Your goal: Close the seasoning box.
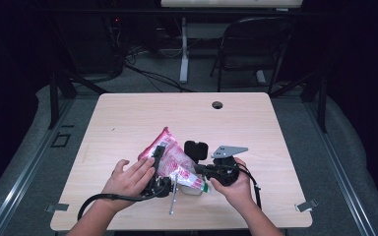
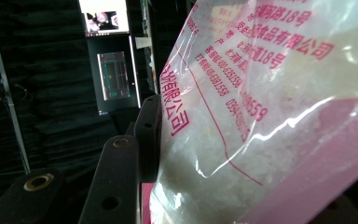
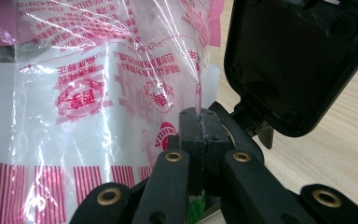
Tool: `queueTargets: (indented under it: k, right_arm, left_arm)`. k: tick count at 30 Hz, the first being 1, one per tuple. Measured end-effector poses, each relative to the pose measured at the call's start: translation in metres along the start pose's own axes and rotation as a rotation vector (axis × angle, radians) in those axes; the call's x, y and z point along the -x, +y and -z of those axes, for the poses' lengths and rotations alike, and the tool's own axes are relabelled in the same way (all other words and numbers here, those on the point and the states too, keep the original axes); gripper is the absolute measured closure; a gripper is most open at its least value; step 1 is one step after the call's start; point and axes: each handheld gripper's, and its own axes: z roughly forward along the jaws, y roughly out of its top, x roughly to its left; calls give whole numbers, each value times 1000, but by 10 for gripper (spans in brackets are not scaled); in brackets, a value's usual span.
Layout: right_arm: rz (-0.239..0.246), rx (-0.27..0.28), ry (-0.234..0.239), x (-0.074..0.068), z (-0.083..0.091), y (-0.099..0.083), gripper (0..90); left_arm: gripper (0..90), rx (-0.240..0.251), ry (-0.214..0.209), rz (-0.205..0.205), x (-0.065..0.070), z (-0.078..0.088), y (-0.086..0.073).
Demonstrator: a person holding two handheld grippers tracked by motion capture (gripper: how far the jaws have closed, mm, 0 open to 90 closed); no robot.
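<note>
Both grippers have the bag (image 1: 170,157) above the table (image 1: 128,123): right gripper (image 3: 199,122) pinches its thin film, left gripper (image 1: 158,169) clamps its body. Pull apart and it'll probably rip

Pink and clear bag between black tongs

The bag (image 1: 173,158) is clear plastic with pink print and pink stripes (image 3: 42,186), whitish inside, with a solid pink band (image 2: 317,172) near the left gripper (image 1: 158,169). Both grippers are black; the right gripper (image 3: 199,122) carries a grey plate (image 1: 229,150). The table (image 1: 128,118) is light wood grain.
</note>
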Motion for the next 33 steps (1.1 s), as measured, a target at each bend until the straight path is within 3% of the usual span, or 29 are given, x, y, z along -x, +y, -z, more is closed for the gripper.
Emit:
queueTargets:
  k: [33]
  right_arm:
    - [5,-4,3,0,-1,0,900]
  left_arm:
    - [620,8,14,-24,-2,1,0]
